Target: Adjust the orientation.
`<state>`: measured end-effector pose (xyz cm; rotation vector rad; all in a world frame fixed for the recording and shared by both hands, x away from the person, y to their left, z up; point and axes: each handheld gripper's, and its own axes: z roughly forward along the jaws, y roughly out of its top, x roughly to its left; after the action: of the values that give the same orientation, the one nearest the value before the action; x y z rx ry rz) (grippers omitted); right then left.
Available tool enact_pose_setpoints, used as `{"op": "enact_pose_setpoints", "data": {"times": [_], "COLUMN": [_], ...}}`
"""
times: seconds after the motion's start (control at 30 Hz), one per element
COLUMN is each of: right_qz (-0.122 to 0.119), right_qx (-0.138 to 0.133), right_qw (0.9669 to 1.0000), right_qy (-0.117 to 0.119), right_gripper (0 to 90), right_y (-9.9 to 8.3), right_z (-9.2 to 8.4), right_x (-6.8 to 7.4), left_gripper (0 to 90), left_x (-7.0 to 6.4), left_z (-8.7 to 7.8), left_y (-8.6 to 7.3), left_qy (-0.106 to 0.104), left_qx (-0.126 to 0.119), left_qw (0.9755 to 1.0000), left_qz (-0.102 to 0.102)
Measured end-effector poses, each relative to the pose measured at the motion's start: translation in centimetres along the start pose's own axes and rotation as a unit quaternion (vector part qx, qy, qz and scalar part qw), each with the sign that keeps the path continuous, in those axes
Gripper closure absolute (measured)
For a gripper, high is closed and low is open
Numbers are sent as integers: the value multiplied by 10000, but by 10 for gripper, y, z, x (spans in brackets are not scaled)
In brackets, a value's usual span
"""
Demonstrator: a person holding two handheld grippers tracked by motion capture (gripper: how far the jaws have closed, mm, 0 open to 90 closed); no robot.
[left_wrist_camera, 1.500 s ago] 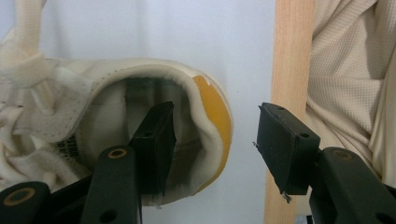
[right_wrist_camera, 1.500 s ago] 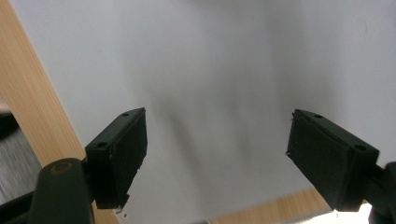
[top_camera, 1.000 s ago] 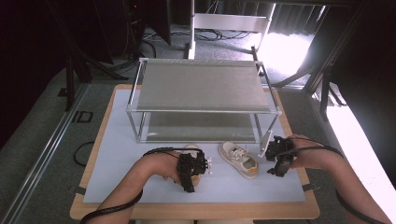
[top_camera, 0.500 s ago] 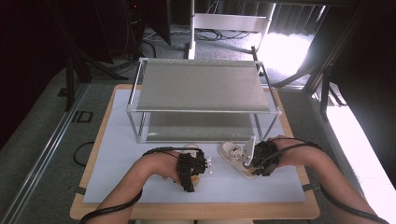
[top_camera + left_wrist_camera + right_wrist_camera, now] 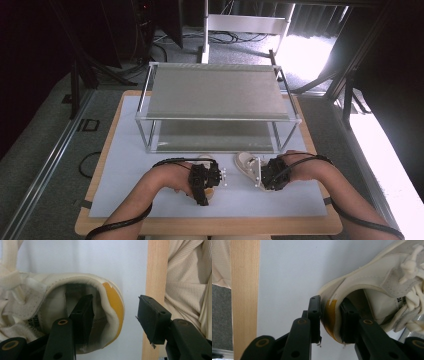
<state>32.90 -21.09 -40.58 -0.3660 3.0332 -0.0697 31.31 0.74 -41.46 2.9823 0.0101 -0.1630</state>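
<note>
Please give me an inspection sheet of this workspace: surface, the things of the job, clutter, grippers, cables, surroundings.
Surface: white mat on a wooden table, bare at the front.
Job's things: two cream shoes, the left shoe and the right shoe, on the mat before a metal rack with two shelves.
Clutter: nothing seen.
Grippers: left gripper open, one jaw inside the left shoe's heel, the other outside and apart from it. Right gripper has just been closing; its jaws clamp the right shoe's yellow-tabbed heel.
Cables: a black cable along each forearm; more on the floor behind.
Surroundings: grey floor, dark frames, bright light at right.
</note>
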Motion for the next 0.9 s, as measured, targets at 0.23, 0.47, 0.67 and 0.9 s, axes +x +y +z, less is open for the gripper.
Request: {"op": "enact_pose_setpoints", "data": {"times": [0.23,0.47,0.67,0.9], "right_qz": [326,697,967,906], "right_qx": [-441,-672,-697,-1358], "right_qw": [9982,9953,9929,9865], "right_qy": [224,42,56,126], "right_gripper": [755,753,752,671], "right_y": [5,20,30,43], "right_z": [-6,-12,-11,-16], "right_x": [3,1,-1,3], "left_gripper": [461,462,462,463], "left_x": [0,-2,-2,-4], "left_z": [-3,-7,-9,-11], "left_y": [-1,-2,-4,-4], "left_qy": [71,179,257,267], "left_qx": [-16,-121,-205,-314], "left_qw": [10000,9998,9994,9991], "left_qz": [-1,3,-76,-123]}}
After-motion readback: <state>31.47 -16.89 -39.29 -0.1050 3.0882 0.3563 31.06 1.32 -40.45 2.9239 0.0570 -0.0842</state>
